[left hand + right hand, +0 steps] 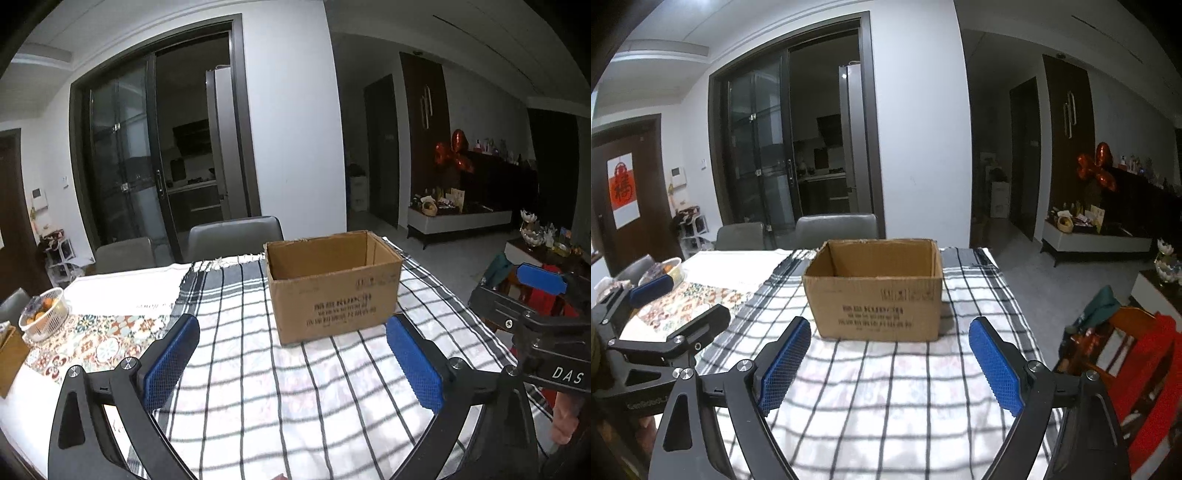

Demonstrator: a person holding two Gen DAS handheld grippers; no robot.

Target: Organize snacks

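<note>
An open-topped cardboard box (pixel 332 291) (pixel 875 299) stands on the black-and-white checked cloth (pixel 258 387) (pixel 886 387), ahead of both grippers. What I can see of its inside is bare walls; the bottom is hidden. My left gripper (pixel 291 332) is open, its blue pads (pixel 168 365) spread wide over the cloth with nothing between them. My right gripper (pixel 889 326) is also open and holds nothing, short of the box. Each gripper shows at the other view's side: the right gripper (pixel 541 278) and the left gripper (pixel 679 302). No snack shows on the cloth.
A white basket of fruit (pixel 46 312) sits on a patterned runner (pixel 103 332) at the table's left. Grey chairs (pixel 236 232) stand behind the table. A wooden chair with red cloth (pixel 1137 350) stands at the right edge. A hand (pixel 565 417) grips the right tool.
</note>
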